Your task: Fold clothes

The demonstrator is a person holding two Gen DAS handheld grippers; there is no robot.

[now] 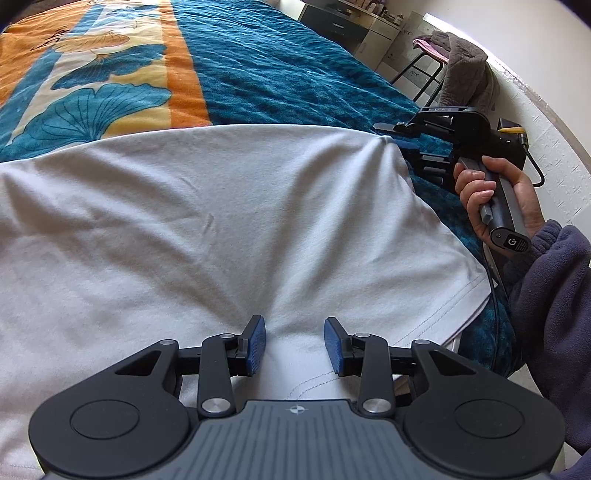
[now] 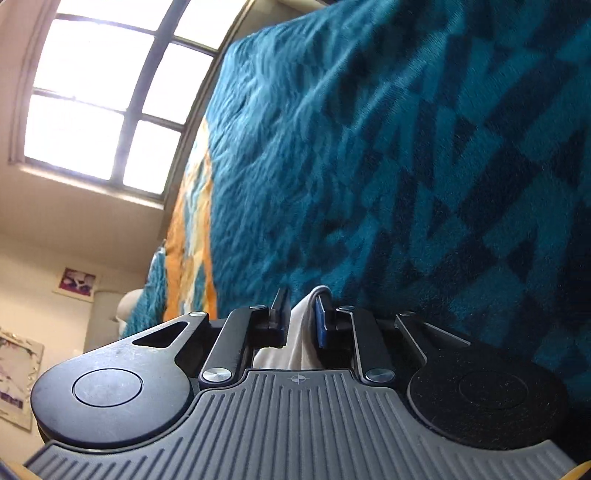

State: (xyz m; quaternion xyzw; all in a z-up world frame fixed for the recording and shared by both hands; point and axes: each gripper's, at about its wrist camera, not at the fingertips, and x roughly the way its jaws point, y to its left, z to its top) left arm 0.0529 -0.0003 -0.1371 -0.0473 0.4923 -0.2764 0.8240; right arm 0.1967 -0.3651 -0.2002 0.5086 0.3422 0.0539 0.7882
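Note:
A white garment (image 1: 221,221) lies spread over the near part of the bed, its stitched hem at the lower right. My left gripper (image 1: 294,344) sits low at the near edge, blue pads closed on a raised bunch of the cloth, with creases fanning out from the grip. My right gripper (image 1: 393,138) is at the garment's far right corner, where the fabric is pulled into a small peak. In the right wrist view this gripper (image 2: 301,314) has a strip of white cloth (image 2: 301,343) pinched between its pads. A hand (image 1: 491,199) holds its handle.
The bed carries a teal blanket (image 1: 277,74) with an orange and cream leaf panel (image 1: 92,85) at the far left. Past the bed's right side stand a stool with grey clothing (image 1: 465,62) and a cabinet (image 1: 343,22). A grey sleeve (image 1: 554,314) fills the right edge.

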